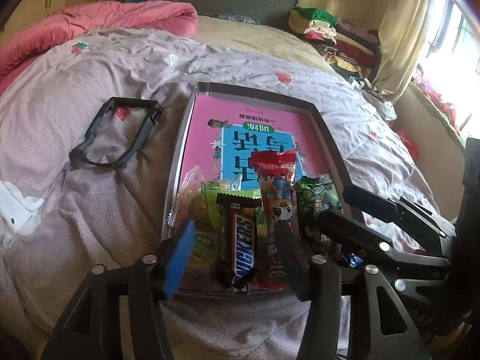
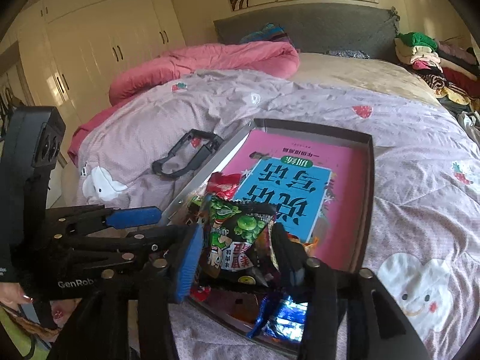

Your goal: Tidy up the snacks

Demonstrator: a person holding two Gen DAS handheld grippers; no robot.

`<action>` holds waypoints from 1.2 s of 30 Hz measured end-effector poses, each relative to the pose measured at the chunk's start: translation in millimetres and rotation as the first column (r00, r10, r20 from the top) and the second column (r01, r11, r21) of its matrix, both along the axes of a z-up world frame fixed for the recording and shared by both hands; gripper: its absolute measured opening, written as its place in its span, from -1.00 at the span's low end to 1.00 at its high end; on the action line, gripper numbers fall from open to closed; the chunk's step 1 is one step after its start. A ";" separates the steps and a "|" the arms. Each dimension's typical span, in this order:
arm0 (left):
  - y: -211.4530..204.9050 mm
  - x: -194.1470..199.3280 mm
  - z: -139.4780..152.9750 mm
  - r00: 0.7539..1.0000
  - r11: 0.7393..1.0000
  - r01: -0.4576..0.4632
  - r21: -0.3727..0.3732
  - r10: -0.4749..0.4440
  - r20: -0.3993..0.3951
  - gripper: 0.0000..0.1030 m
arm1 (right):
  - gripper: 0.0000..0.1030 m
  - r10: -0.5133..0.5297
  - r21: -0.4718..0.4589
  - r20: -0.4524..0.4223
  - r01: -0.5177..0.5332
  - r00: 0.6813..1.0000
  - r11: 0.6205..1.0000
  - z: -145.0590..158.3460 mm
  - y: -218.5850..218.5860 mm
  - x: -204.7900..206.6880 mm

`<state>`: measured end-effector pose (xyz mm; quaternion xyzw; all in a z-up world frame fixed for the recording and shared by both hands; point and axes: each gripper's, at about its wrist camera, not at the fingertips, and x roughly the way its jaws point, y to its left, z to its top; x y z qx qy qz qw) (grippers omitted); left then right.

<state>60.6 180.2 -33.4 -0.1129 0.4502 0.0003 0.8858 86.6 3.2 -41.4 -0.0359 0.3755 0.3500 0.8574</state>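
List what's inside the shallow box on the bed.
Inside the box: a pink-and-blue book lying flat, Snickers bar, green pea packet, other wrappers. The book's near end is covered.

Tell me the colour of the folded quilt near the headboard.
Pink, the folded quilt; clearest in the right wrist view.

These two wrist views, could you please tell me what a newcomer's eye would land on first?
First, the shallow box on the lilac quilt, its floor covered by a bright pink and blue book. Next, the snack packets heaped at its near end: a Snickers bar between the left claw fingers, and a green pea packet between the right claw fingers. A rolled pink duvet lies near the headboard.
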 end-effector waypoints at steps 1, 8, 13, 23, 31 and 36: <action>0.1 -1.2 1.9 1.000 1.000 -0.001 -0.001 0.001 0.002 0.17 | -0.02 -0.006 0.002 0.003 0.006 1.000 1.000 1.9 -2.2 -0.7; 1.5 -21.1 35.0 0.995 0.998 -0.057 -0.009 0.057 0.087 0.48 | 0.30 -0.047 0.046 0.045 0.045 0.998 0.998 25.0 -24.1 -13.4; -4.4 -41.1 59.4 0.984 0.995 -0.103 -0.011 0.103 0.145 0.57 | 0.60 -0.091 0.074 0.077 0.085 0.993 0.994 44.6 -48.3 -29.7; -49.7 -91.0 43.8 0.993 0.995 -0.099 0.024 0.097 0.070 0.59 | 0.81 -0.137 -0.013 0.119 0.140 0.983 0.990 54.5 -90.2 -76.7; -65.0 -100.5 26.6 0.996 0.994 -0.091 0.063 0.090 0.013 0.59 | 0.86 -0.134 -0.071 0.076 0.139 0.988 0.988 37.4 -98.8 -94.5; -64.9 -100.8 29.7 0.996 0.993 -0.093 0.071 0.092 0.019 0.59 | 0.90 -0.136 -0.063 0.079 0.142 0.987 0.988 37.4 -99.4 -94.0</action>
